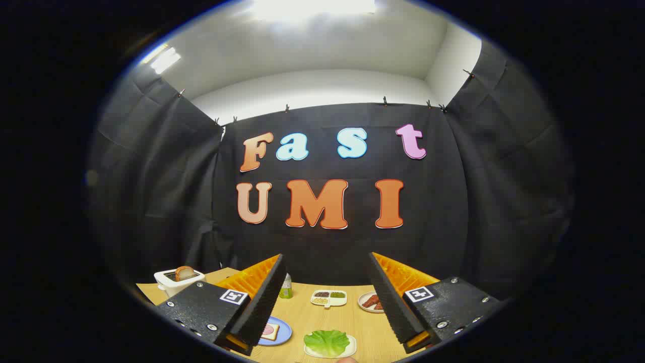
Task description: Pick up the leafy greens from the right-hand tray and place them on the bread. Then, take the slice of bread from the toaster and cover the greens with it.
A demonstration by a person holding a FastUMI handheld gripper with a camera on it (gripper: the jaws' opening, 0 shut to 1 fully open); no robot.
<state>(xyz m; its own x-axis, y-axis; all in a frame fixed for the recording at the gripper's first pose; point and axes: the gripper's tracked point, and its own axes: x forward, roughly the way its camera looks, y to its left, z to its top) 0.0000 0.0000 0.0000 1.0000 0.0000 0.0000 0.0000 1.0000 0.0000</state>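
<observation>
You hold the gripper (325,297) high above the wooden table (347,317), its two fingers spread wide and empty, nothing pressed between them. The leafy greens (326,342) lie on a small white tray (351,348) just ahead of the fingers and between them, nearest to you on the tabletop. To the left of the greens, partly hidden behind the left finger, a blue plate (282,330) carries the slice of bread (270,331) with what looks like a pink slice of meat on it. Farther back on the left stands the white toaster (174,282), a second slice of bread (184,273) standing up out of its slot. Beyond the fingers sit a green bottle (286,286), a divided white dish (328,297) of small portions, and a plate of reddish strips (372,301).

By the look of it, the first step is only opening: the greens are untouched on their tray and the toast is still in the toaster. Your next move calls for tipping the gripper down and lowering it so the open fingers straddle the leaf, then closing gently enough to lift it without tearing, before carrying it left to the blue plate.
</observation>
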